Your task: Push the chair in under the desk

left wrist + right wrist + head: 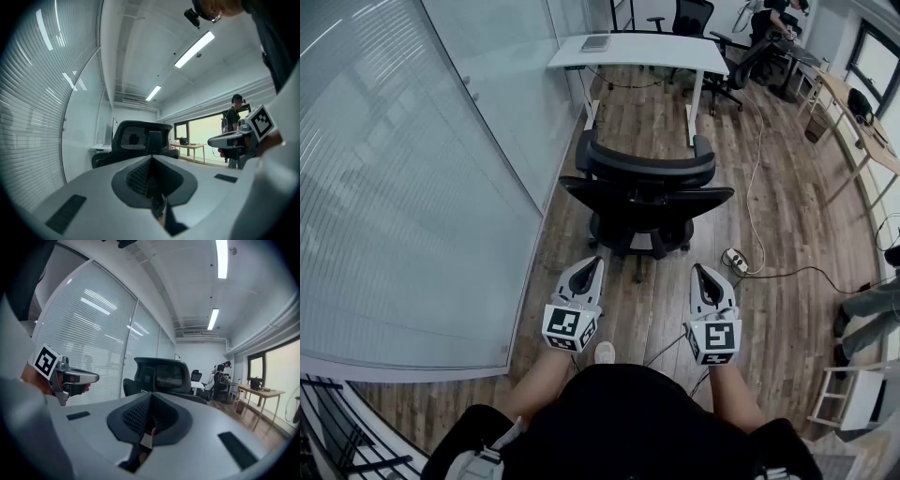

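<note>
Both grippers up in front of me, lower centre of head view: left gripper [593, 265] and right gripper [700, 272], side by side, tips pointing up-frame. Jaws on both are closed tight w/ nothing between them; each gripper view shows the pads meeting, empty.

Chair [645, 199] sits mid-frame, straight up-frame from the tips, backrest toward me and seat toward the desk [642, 49] at top of frame. Not under the desk yet; a strip of wood floor [642, 117] shows between them. Chair also centre in the left gripper view [139, 137] and the right gripper view [164, 373], so both tools are aimed at it.

Key relation: the backrest's long axis runs left-right across the frame, approx square to my push line, and the two tips fall under its left and right parts. Neither gripper touches it; floor shows between. Dist. looks about even, can't call one nearer.

My read: approach stage, push not started. Next is closing that gap and pressing both closed tips on the back evenly, else the chair swivels or rolls off-line toward the glass wall [412, 187] at left.
</note>
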`<state>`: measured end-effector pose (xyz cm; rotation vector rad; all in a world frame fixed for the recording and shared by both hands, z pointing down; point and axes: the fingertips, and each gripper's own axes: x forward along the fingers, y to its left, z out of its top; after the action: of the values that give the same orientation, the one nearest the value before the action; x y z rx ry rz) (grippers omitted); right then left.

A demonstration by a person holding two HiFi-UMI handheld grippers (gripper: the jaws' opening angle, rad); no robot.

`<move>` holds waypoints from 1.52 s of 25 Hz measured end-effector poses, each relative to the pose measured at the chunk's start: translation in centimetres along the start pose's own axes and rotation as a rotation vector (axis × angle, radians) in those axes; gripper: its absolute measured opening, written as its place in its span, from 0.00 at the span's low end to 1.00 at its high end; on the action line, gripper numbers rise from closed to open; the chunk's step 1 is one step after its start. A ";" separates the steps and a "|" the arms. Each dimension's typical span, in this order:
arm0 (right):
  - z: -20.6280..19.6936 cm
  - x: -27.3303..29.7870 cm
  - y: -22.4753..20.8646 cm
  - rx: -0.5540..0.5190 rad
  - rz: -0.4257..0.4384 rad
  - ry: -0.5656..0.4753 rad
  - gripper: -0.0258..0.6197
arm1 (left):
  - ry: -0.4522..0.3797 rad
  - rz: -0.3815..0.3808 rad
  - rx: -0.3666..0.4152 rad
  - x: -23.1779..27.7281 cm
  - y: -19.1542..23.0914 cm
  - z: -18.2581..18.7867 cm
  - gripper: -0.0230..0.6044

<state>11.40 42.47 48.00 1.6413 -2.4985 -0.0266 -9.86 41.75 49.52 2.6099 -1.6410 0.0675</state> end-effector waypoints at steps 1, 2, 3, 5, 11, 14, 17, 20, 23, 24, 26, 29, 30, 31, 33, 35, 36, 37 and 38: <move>0.0 0.2 -0.1 -0.002 0.000 0.000 0.04 | 0.000 0.001 0.004 0.2 0.1 0.0 0.06; 0.1 0.4 -0.2 -0.006 0.001 0.001 0.04 | -0.001 0.002 0.006 0.5 0.2 0.0 0.06; 0.1 0.6 -0.2 -0.011 0.002 0.003 0.04 | -0.002 0.004 0.006 0.7 0.3 -0.1 0.06; 0.0 1.1 -0.1 -0.022 0.006 0.010 0.04 | 0.000 0.000 0.006 0.8 0.5 -0.1 0.06; -0.1 2.4 1.1 -0.044 0.005 0.020 0.05 | 0.016 -0.028 0.041 0.5 1.7 -0.6 0.06; 0.2 3.1 2.0 -0.093 0.011 0.006 0.05 | 0.027 -0.060 0.066 1.1 2.7 -0.6 0.07; -0.2 4.1 2.5 -0.164 0.028 0.037 0.20 | 0.042 -0.123 0.191 2.5 2.9 0.0 0.29; -1.2 4.8 2.9 -0.236 0.029 0.083 0.35 | 0.072 -0.147 0.341 3.3 3.8 0.2 0.48; -1.5 5.1 3.1 -0.304 0.050 0.104 0.47 | 0.107 -0.179 0.461 3.9 4.5 -0.1 0.61; -1.4 5.2 3.0 -0.328 0.056 0.108 0.50 | 0.124 -0.200 0.498 4.1 4.6 -0.3 0.63; -1.3 5.7 2.9 -0.382 0.061 0.127 0.52 | 0.161 -0.237 0.575 4.8 5.0 -0.9 0.69; -2.5 6.3 2.1 -0.467 0.067 0.207 0.60 | 0.220 -0.265 0.676 6.1 5.5 -2.1 0.74; -3.2 6.6 1.7 -0.499 0.069 0.241 0.62 | 0.237 -0.269 0.703 6.6 5.6 -2.4 0.74; -3.9 7.1 1.2 -0.532 0.072 0.275 0.64 | 0.252 -0.269 0.728 7.2 5.9 -2.6 0.75; -4.8 8.5 0.5 -0.593 0.076 0.325 0.68 | 0.272 -0.253 0.765 8.6 6.7 -2.8 0.75; -5.3 9.9 0.0 -0.640 0.072 0.351 0.70 | 0.279 -0.227 0.760 9.9 7.7 -2.8 0.75; -5.4 10.5 -0.3 -0.655 0.069 0.362 0.70 | 0.284 -0.213 0.749 10.5 8.2 -2.7 0.75; -5.6 11.0 -0.7 -0.662 0.067 0.374 0.72 | 0.292 -0.198 0.747 11.0 8.7 -2.6 0.75; -5.8 11.4 -1.3 -0.664 0.066 0.389 0.73 | 0.304 -0.183 0.764 11.6 9.2 -2.5 0.75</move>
<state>8.93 31.96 54.94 1.1535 -1.9486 -0.4337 -13.16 27.49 53.07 3.0069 -1.4473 1.2352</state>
